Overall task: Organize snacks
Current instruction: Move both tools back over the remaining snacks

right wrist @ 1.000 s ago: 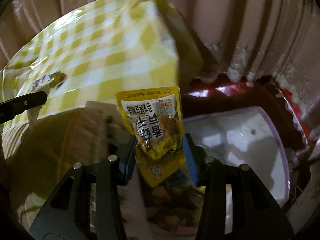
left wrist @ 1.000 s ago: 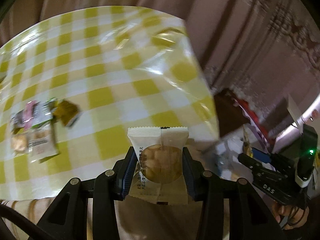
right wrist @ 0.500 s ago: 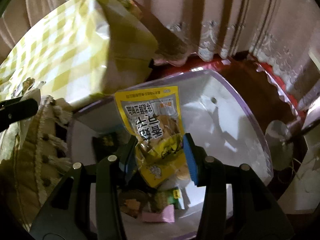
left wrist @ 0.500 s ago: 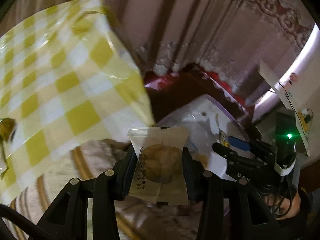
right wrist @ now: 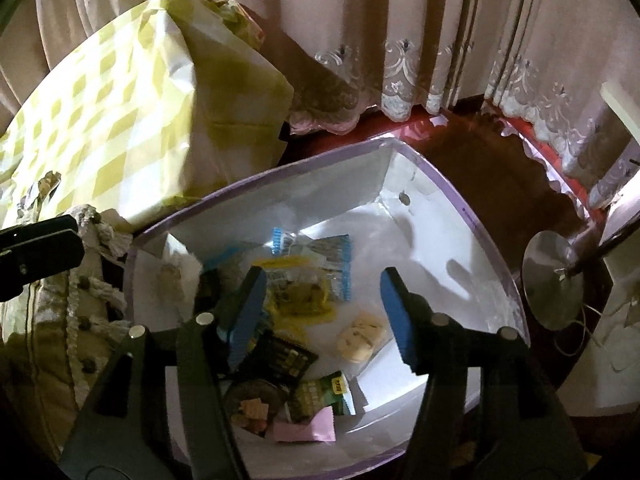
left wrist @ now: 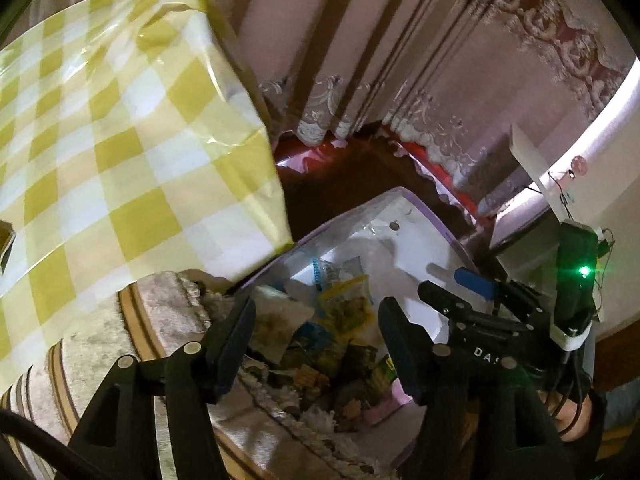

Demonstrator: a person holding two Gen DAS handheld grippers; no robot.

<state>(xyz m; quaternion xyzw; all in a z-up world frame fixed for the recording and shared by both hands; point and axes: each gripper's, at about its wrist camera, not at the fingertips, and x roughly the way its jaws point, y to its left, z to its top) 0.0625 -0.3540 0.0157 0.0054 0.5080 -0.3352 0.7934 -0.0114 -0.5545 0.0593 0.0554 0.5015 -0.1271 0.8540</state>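
Drop step complete. Left tool (left wrist: 316, 334) and right tool (right wrist: 320, 312) have just been opening; both released, nothing between the jaws. Snacks (right wrist: 308, 280) lie in the bin (right wrist: 452, 196) beside the counter (left wrist: 100, 140). Next: return to the counter for remaining packets.

A surface (left wrist: 120, 152) is covered by a yellow-and-white checked cloth (right wrist: 120, 112) (glossy, creased at the corner). Behind it, pinkish curtains (right wrist: 400, 20) with lace hems are hung down to a dark red floor (right wrist: 492, 168). A beige cushion (right wrist: 52, 320) with corded trim is seen beside the surface. A round metal disc (right wrist: 554, 280) on a rod is stood on the floor at right.
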